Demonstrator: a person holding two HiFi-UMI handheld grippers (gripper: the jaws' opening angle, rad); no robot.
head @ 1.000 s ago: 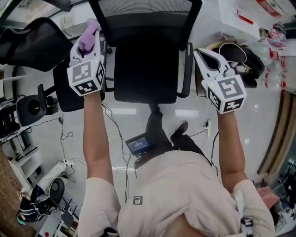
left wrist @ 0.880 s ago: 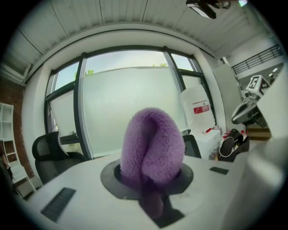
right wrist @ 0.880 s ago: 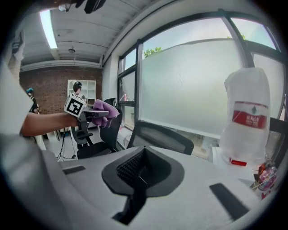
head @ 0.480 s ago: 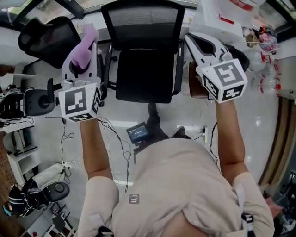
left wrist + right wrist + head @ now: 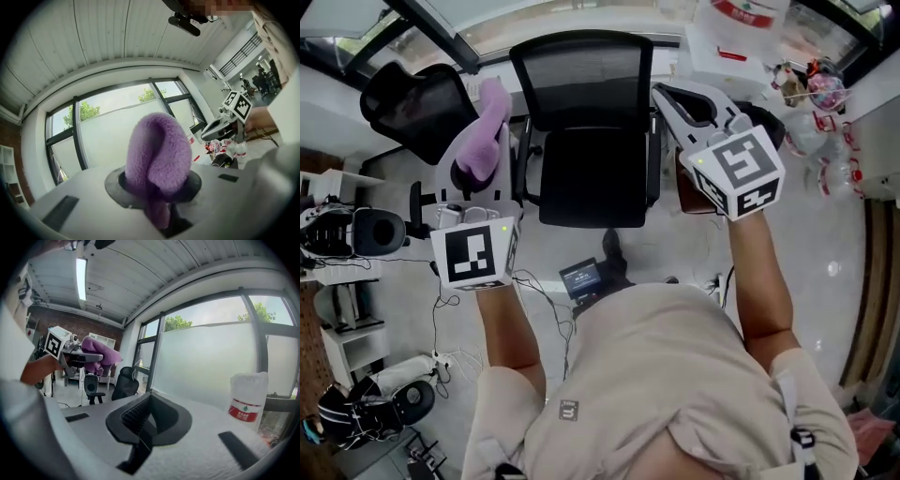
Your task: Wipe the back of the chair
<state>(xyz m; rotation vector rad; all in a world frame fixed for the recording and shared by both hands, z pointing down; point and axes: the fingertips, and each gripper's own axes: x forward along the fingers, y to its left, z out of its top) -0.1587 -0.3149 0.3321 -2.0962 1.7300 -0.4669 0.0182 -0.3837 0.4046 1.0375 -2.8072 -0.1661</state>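
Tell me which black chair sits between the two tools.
The mesh-backed chair at centre, flanked by the left tool, holding a purple cloth, and the right tool. The other chair stands farther left, outside both.

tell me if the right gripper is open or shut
Shut. The right gripper shows its jaws pressed together in its own view, nothing between them.

Left gripper [image 5: 485,150] grips purple cloth [image 5: 492,103]; right gripper [image 5: 667,97] raised, jaws together.

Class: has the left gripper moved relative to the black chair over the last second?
Yes. The left gripper drew back toward the person: its marker cube, earlier level with the chair seat, now lies below the seat's front edge.
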